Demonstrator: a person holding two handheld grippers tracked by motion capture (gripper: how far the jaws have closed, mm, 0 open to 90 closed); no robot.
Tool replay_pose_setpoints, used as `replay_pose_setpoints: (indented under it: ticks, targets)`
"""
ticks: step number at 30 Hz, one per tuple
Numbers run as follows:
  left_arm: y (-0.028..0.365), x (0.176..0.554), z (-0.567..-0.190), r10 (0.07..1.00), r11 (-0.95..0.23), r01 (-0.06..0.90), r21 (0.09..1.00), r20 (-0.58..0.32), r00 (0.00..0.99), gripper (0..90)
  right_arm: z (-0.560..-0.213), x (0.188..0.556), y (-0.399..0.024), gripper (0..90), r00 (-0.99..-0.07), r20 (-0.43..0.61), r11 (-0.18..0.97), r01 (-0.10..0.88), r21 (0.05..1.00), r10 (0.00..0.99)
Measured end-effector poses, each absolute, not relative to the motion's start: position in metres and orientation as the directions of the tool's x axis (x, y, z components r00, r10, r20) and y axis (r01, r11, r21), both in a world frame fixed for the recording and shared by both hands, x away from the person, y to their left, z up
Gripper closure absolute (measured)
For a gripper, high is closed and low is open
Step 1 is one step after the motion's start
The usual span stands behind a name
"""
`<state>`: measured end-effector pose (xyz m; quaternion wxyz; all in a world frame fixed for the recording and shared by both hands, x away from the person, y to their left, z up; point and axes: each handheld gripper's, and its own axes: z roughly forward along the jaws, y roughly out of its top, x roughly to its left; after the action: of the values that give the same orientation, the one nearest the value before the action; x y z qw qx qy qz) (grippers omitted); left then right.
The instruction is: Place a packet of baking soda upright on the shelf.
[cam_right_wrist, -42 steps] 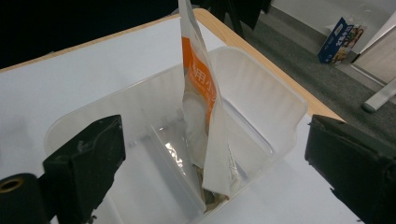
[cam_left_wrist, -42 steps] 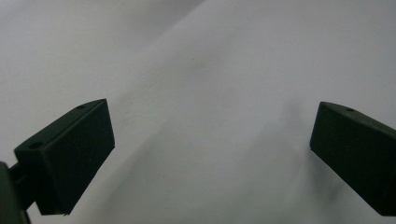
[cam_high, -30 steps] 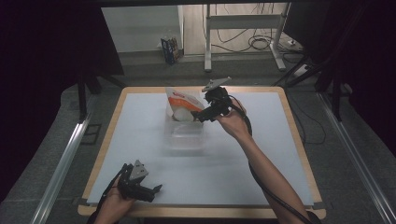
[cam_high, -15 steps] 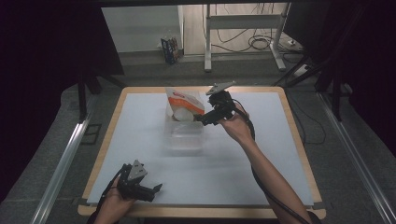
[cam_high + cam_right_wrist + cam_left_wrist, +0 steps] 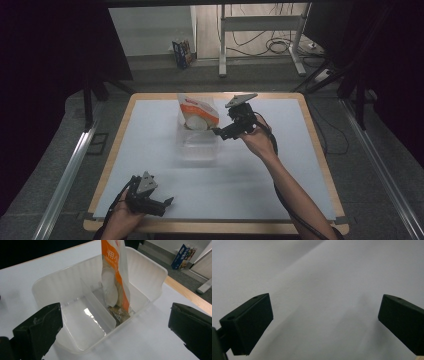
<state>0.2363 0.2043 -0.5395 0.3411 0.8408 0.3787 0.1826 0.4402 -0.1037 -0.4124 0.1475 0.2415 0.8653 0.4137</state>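
An orange-and-white snack pouch [image 5: 115,277] stood in one compartment of a clear plastic divided bin [image 5: 147,272]; the right gripper [image 5: 223,132] hovered beside it, jaws wide, while the left gripper [image 5: 162,204], jaws wide, rested on the white table [image 5: 300,165].

Grey floor [image 5: 150,75], metal table legs [image 5: 222,42], tangled cables [image 5: 280,47] beyond.

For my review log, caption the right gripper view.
Open right gripper facing a translucent plastic divided bin, an orange-and-white snack pouch standing in one compartment.
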Motion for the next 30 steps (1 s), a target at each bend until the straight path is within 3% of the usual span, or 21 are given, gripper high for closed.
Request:
replay_pose_setpoints:
  ticks: [30]
  targets:
    - [0.203,0.236,-0.54,0.75,-0.509,0.497,0.703,0.08,0.656,0.0,-0.426,0.405,-0.143,0.0,-0.825,-0.033,0.503,0.311,0.807,0.564]
